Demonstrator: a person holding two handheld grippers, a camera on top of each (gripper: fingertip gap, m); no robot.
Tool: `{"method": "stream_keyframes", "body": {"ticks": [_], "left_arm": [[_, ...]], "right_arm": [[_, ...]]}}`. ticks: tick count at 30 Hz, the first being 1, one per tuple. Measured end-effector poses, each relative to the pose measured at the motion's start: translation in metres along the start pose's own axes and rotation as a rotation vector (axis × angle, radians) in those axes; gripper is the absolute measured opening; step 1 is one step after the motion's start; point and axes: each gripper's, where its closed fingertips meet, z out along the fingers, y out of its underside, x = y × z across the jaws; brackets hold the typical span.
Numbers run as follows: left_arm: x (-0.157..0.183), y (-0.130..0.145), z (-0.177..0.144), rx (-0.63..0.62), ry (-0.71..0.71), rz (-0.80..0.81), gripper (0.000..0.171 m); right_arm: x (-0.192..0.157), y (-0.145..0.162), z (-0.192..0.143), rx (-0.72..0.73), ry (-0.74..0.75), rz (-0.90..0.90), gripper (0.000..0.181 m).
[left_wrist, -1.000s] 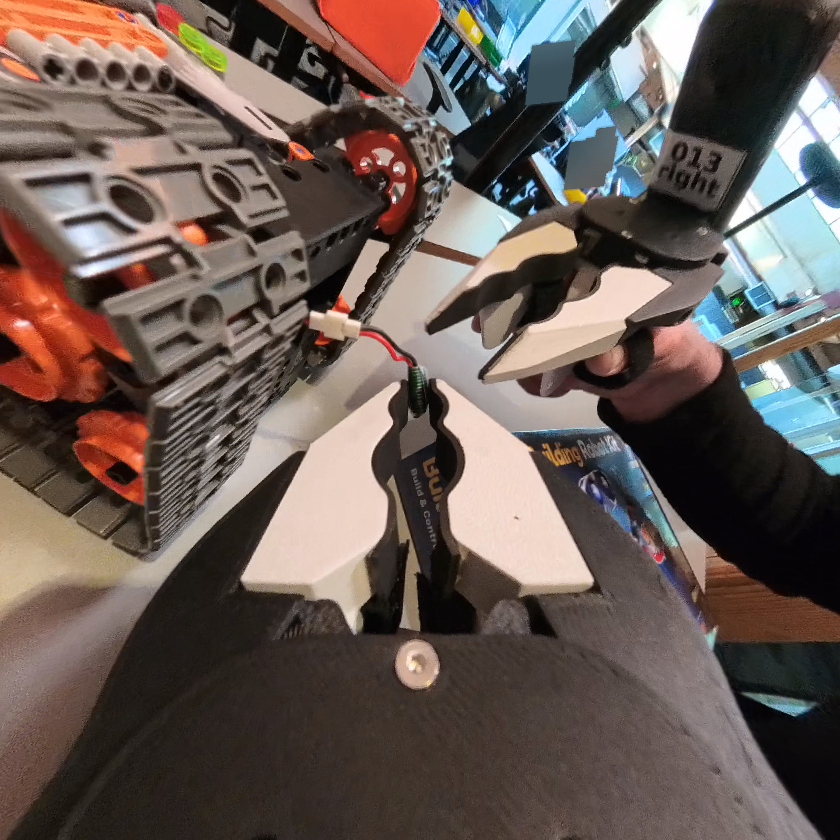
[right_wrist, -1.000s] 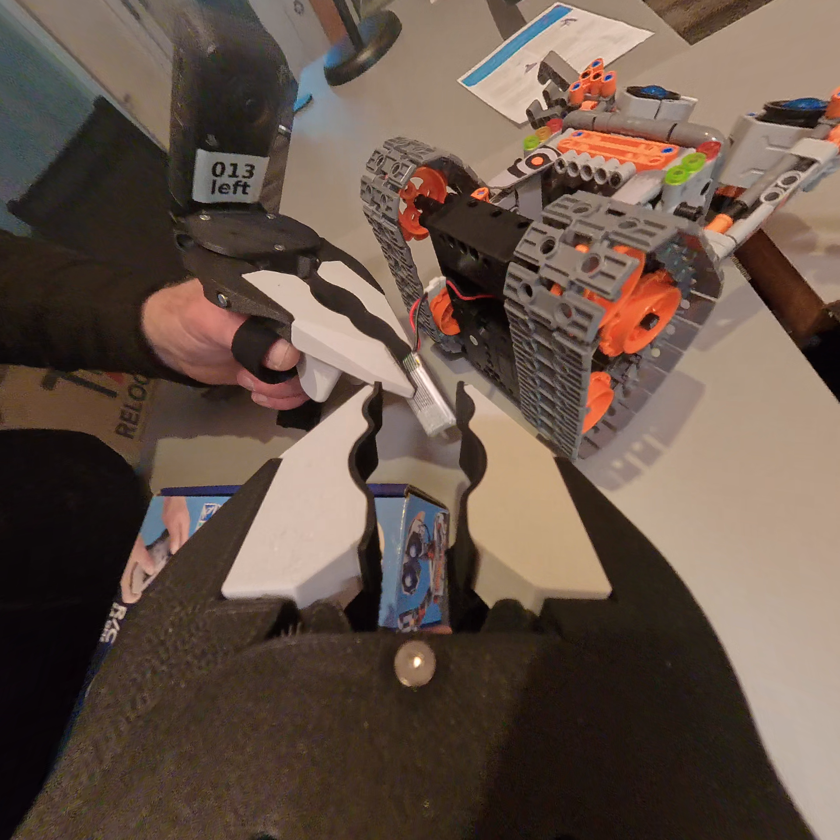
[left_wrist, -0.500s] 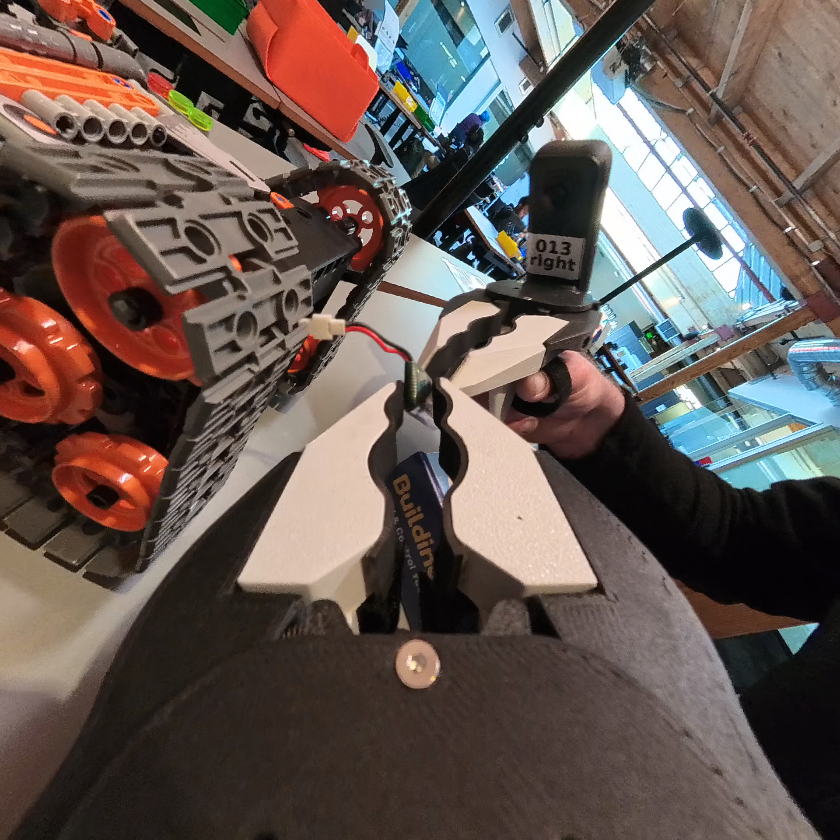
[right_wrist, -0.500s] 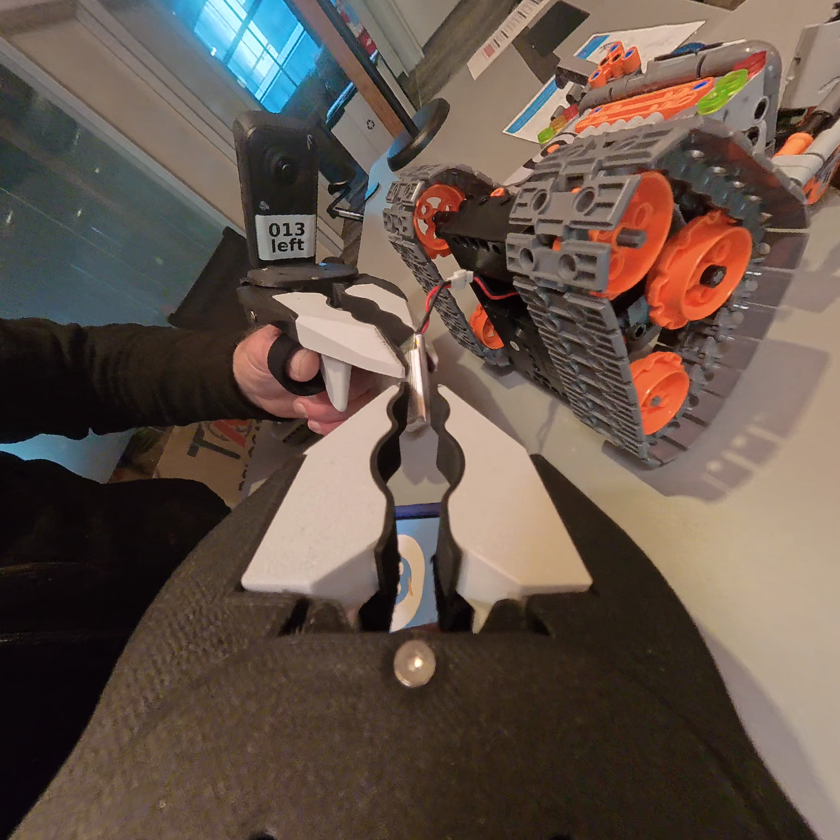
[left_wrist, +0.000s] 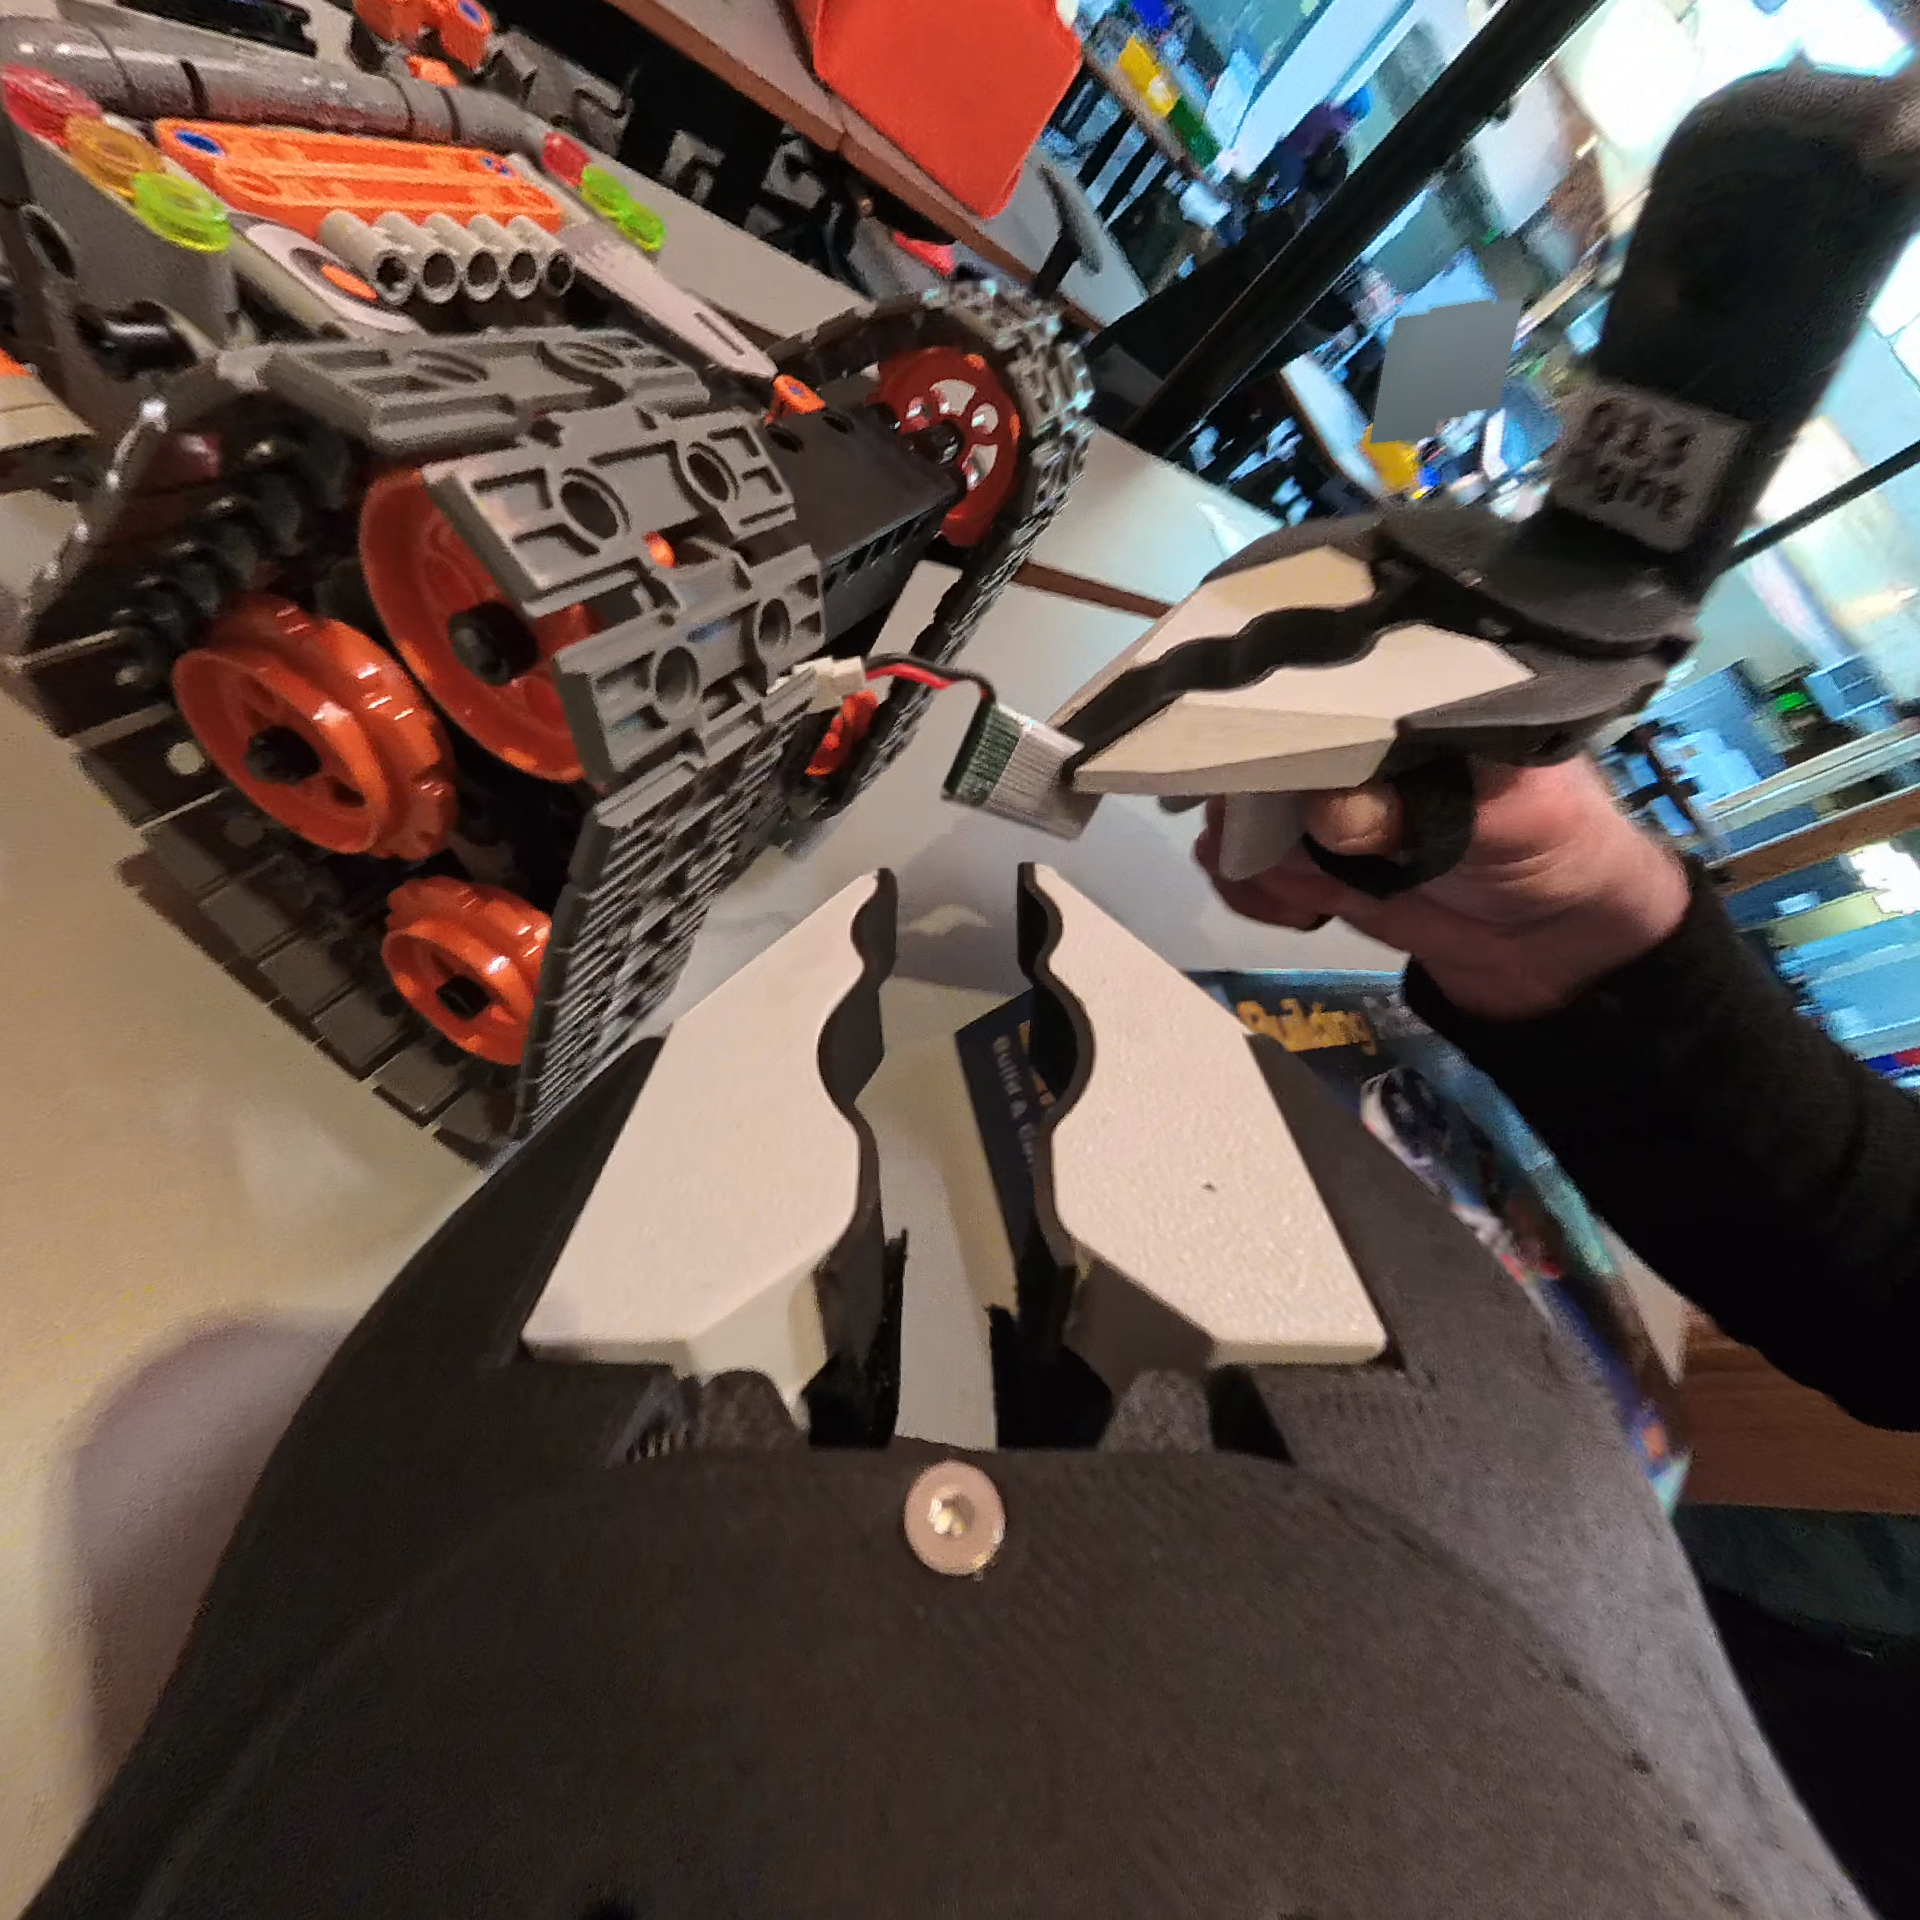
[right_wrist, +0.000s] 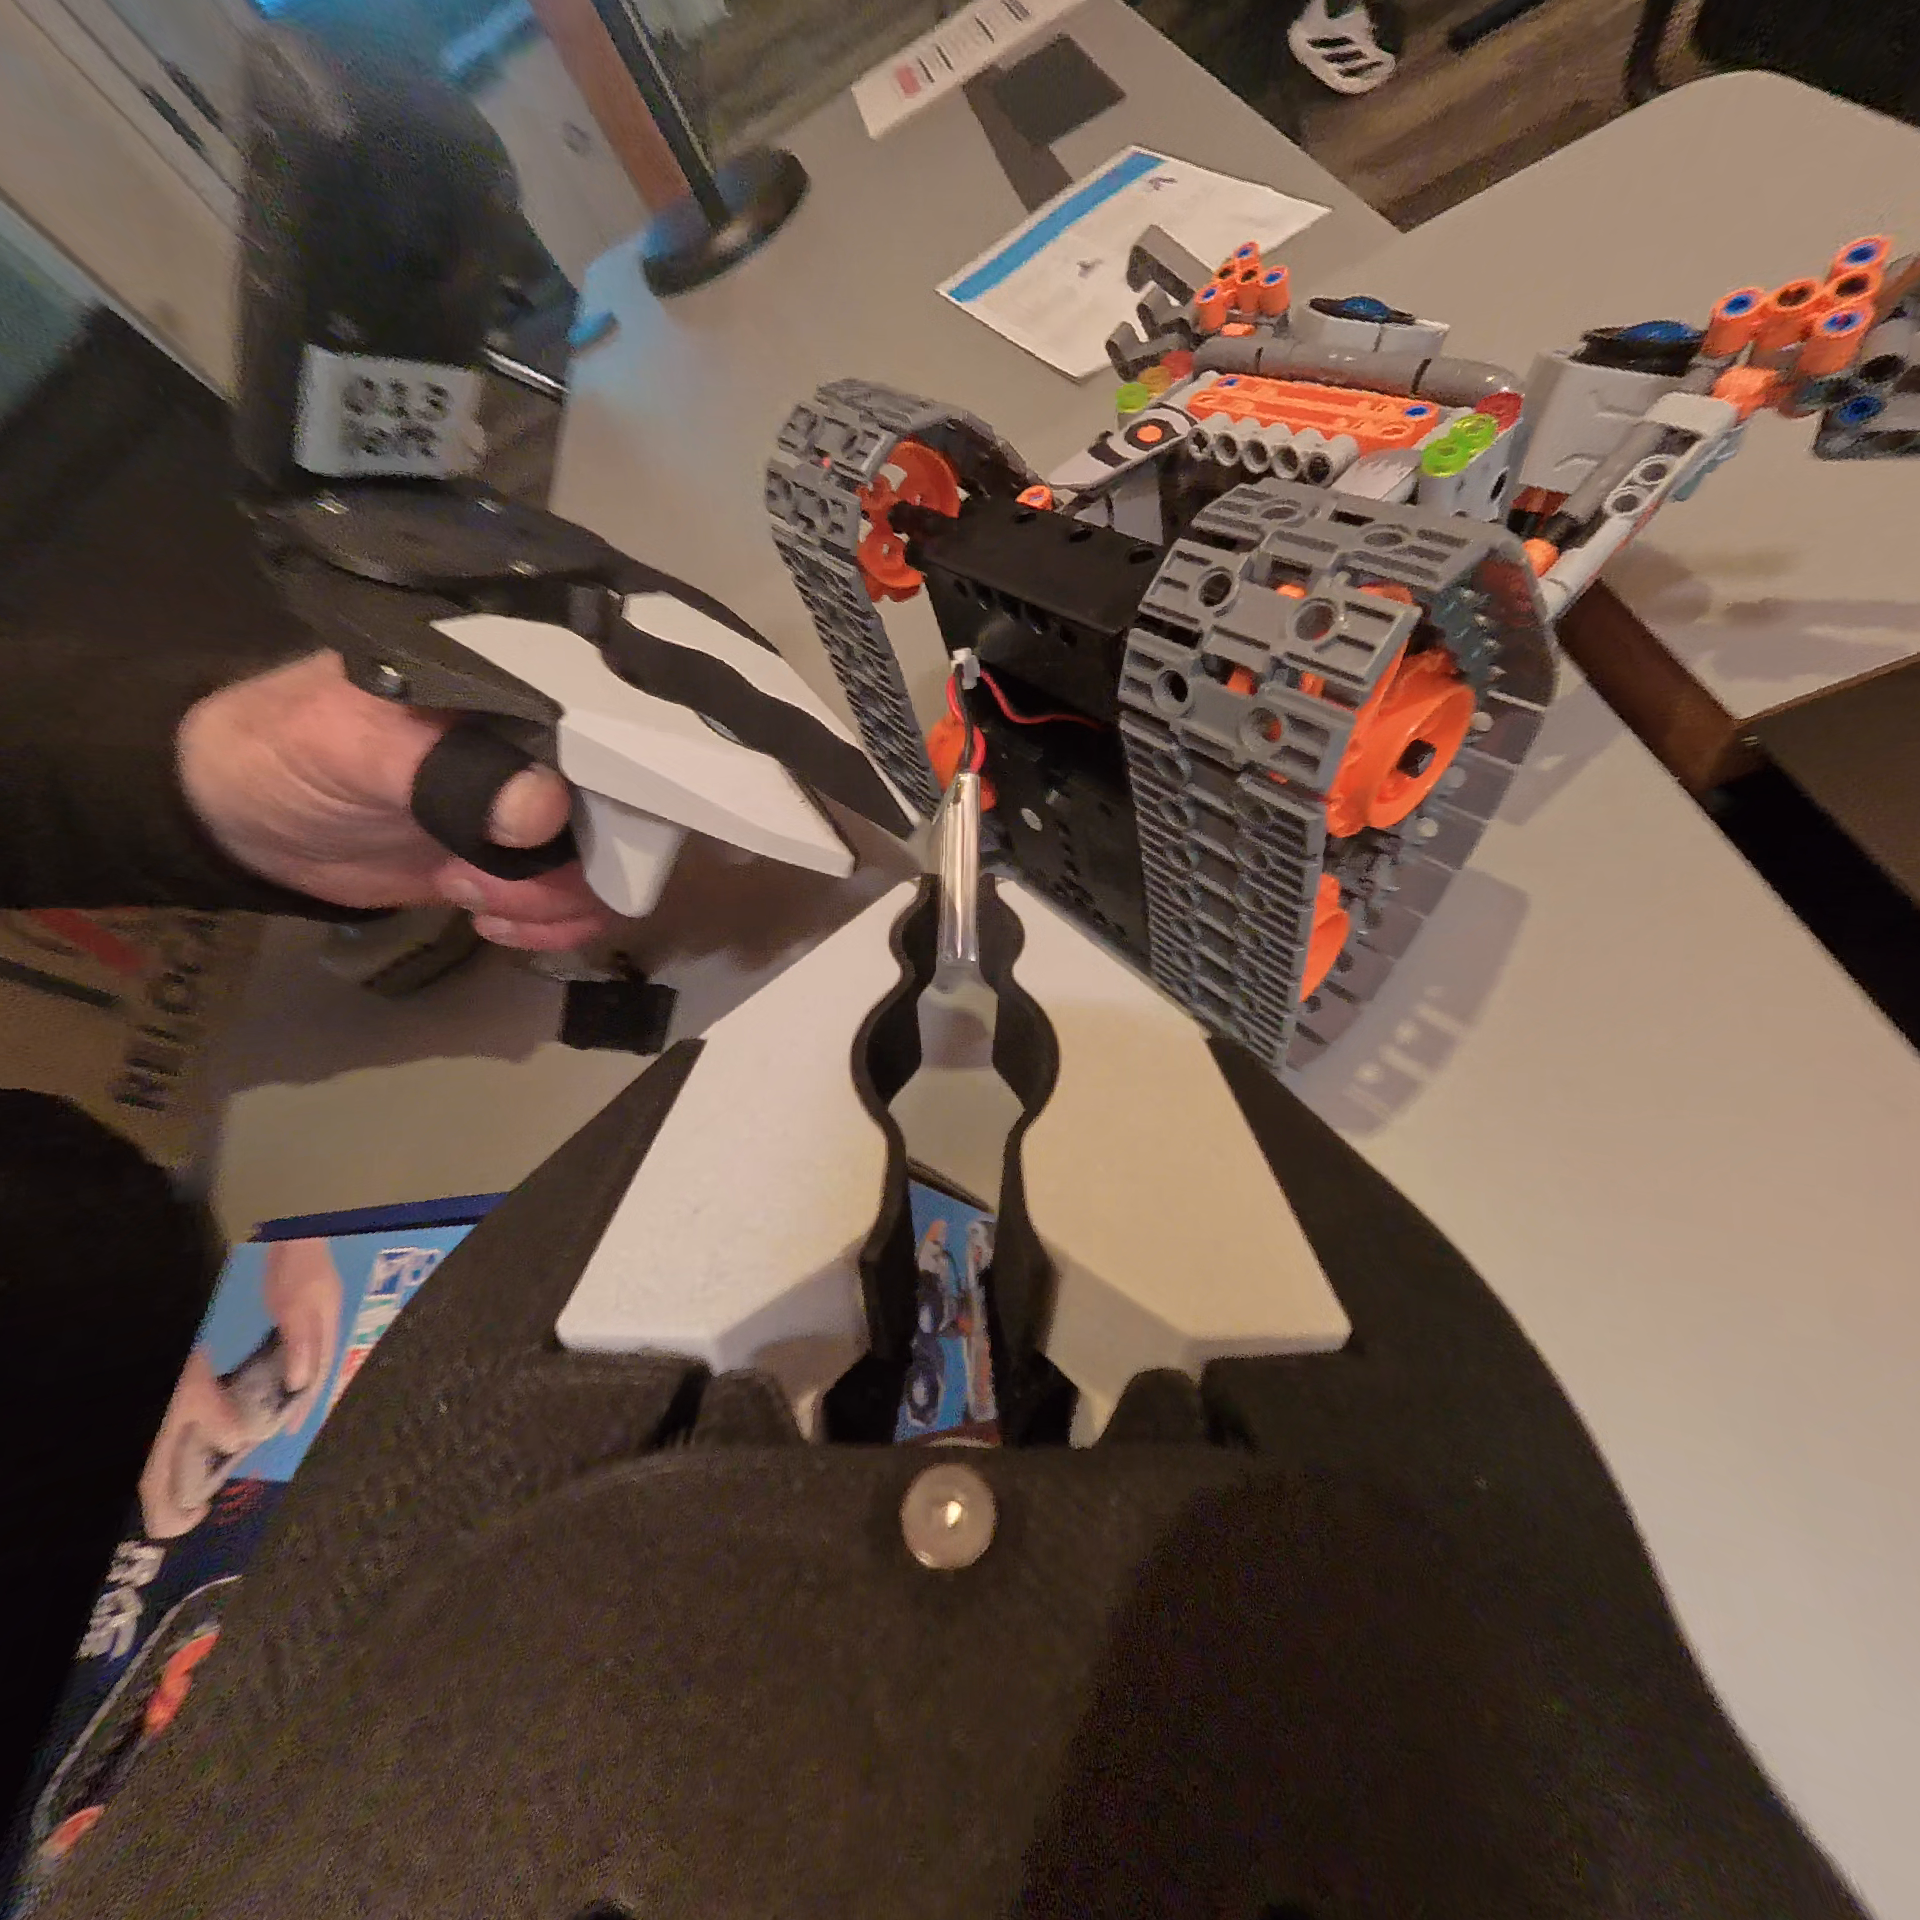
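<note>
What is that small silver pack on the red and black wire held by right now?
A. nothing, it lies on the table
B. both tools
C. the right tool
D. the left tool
C: the right tool pinches the silver pack; the left tool is open, empty.

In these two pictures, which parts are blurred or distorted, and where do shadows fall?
Left wrist view: the right gripper, its label and the windows behind are blurred; wide-angle bending curves the tracked toy. Right wrist view: the left gripper and hand are smeared; the toy and battery are sharp, and the toy casts a soft shadow on the table.
</note>
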Motion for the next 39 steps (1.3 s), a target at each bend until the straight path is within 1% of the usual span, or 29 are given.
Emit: {"method": "stream_keyframes", "body": {"ticks": [3,5,7,8,11,12,14,15,17,19,20,21,22,24,25,29,32,34,38,39], "left_arm": [[-0.007,0.003,-0.012,-0.043,-0.113,0.114,0.019],[-0.007,-0.004,-0.029,-0.024,-0.177,0.196,0.018],[-0.007,-0.015,-0.048,-0.005,-0.244,0.276,0.022],[-0.01,-0.023,-0.057,0.009,-0.292,0.334,0.025],[-0.025,-0.047,-0.074,0.019,-0.427,0.503,0.053],[-0.029,-0.055,-0.076,0.021,-0.449,0.556,0.055],[-0.043,-0.06,-0.07,-0.036,-0.483,0.628,0.069],[-0.049,-0.058,-0.064,-0.074,-0.473,0.637,0.072],[-0.053,-0.055,-0.051,-0.096,-0.411,0.619,0.073],[-0.056,-0.05,-0.041,-0.115,-0.362,0.603,0.066],[-0.054,-0.05,-0.038,-0.107,-0.339,0.602,0.06],[-0.056,-0.049,-0.035,-0.111,-0.338,0.602,0.06],[-0.06,-0.051,-0.035,-0.105,-0.351,0.611,0.057],[-0.064,-0.056,-0.035,-0.075,-0.352,0.614,0.045],[-0.067,-0.058,-0.035,-0.064,-0.344,0.6,0.042],[-0.073,-0.058,-0.034,-0.044,-0.331,0.573,0.04],[-0.072,-0.056,-0.034,-0.041,-0.322,0.553,0.039],[-0.068,-0.05,-0.035,-0.067,-0.321,0.55,0.04],[-0.052,-0.036,-0.039,-0.125,-0.271,0.524,0.04],[-0.047,-0.032,-0.039,-0.137,-0.252,0.52,0.037]], "right_arm": [[0.007,0.002,0.003,-0.044,0.099,-0.052,0.004],[0.011,0.003,0.004,-0.058,0.15,-0.065,0.004],[0.013,0.004,0.006,-0.072,0.185,-0.078,0.004],[0.013,0.003,0.006,-0.074,0.196,-0.08,0.004],[0.014,0.004,0.009,-0.096,0.257,-0.115,0.004],[0.013,0.004,0.01,-0.103,0.268,-0.127,0.004],[0.011,0.002,0.014,-0.108,0.284,-0.151,0.004],[0.011,0.001,0.016,-0.109,0.295,-0.162,0.004],[0.009,-0.001,0.019,-0.115,0.301,-0.174,0.004],[0.007,-0.003,0.022,-0.112,0.297,-0.186,0.004],[0.004,-0.005,0.025,-0.104,0.283,-0.2,0.004],[0.003,-0.006,0.026,-0.111,0.286,-0.213,0.004],[0.003,-0.006,0.028,-0.117,0.289,-0.232,0.004],[0.0,-0.007,0.031,-0.12,0.275,-0.249,0.004],[0.001,-0.007,0.031,-0.122,0.277,-0.249,0.004],[0.002,-0.007,0.032,-0.105,0.268,-0.239,0.004],[0.006,-0.007,0.032,-0.107,0.295,-0.257,0.004],[0.009,-0.006,0.03,-0.106,0.31,-0.248,0.004],[0.013,-0.001,0.021,-0.105,0.338,-0.226,0.004],[0.014,0.001,0.018,-0.105,0.344,-0.217,0.004]]}}
